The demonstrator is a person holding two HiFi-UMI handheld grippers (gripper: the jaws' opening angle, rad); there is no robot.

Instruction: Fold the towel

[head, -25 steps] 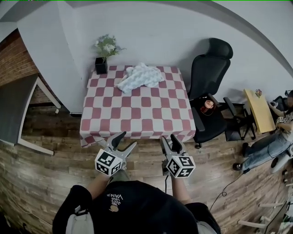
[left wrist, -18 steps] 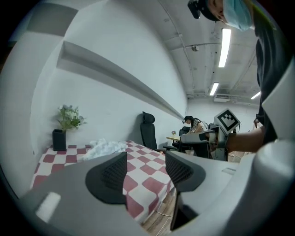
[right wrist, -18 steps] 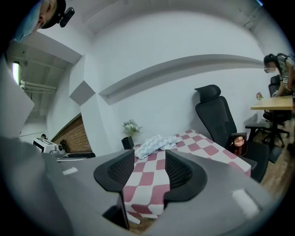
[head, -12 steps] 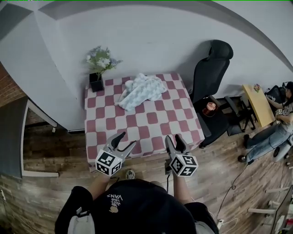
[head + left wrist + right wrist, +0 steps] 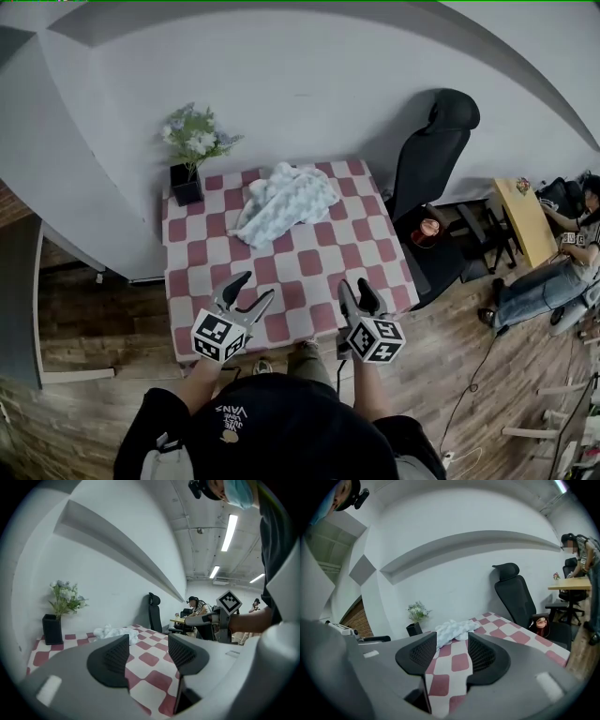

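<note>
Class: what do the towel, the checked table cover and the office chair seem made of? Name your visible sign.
Towel: soft matt cloth, perhaps cotton; it lies in crumpled folds. Checked cover: probably thin cloth; it drapes over the edge. Office chair: black back, plastic or fabric; unclear.

We log: towel [image 5: 286,202] on table [image 5: 319,253], far side; plant [image 5: 186,178] left of it, at far left corner; chair [image 5: 436,159] right of table.

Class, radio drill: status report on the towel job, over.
Both open, empty: left hand-held gripper, right hand-held gripper. Towel crumpled, untouched, far side of table. Nothing in the way; flower vase stands left of it.
</note>
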